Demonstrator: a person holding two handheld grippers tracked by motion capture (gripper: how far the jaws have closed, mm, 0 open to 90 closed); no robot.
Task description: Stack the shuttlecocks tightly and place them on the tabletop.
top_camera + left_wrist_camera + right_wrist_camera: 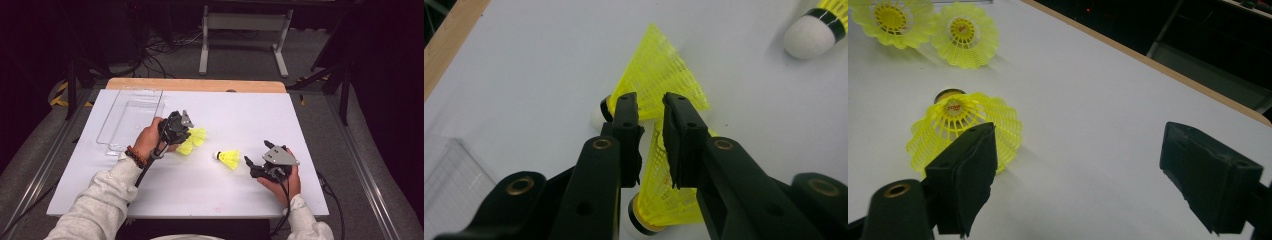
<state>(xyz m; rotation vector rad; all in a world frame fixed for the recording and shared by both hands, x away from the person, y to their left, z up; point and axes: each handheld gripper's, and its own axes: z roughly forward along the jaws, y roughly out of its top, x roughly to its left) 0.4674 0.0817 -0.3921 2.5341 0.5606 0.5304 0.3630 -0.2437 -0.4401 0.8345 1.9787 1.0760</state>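
While parted slightly, left gripper (651, 107) straddles two shuttlecocks (659, 80), right gripper (1075, 165) released, apart.

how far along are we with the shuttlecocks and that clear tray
Done: nothing, the clear tray looks empty. In hand: the left gripper hovers over two yellow shuttlecocks lying side by side, its fingers a narrow gap apart and gripping neither. The right gripper is open beside the third shuttlecock, not touching it. Left: probably all three shuttlecocks still need moving.

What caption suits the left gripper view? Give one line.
Left tongs, slightly parted, poised over two yellow shuttlecocks on the white table.
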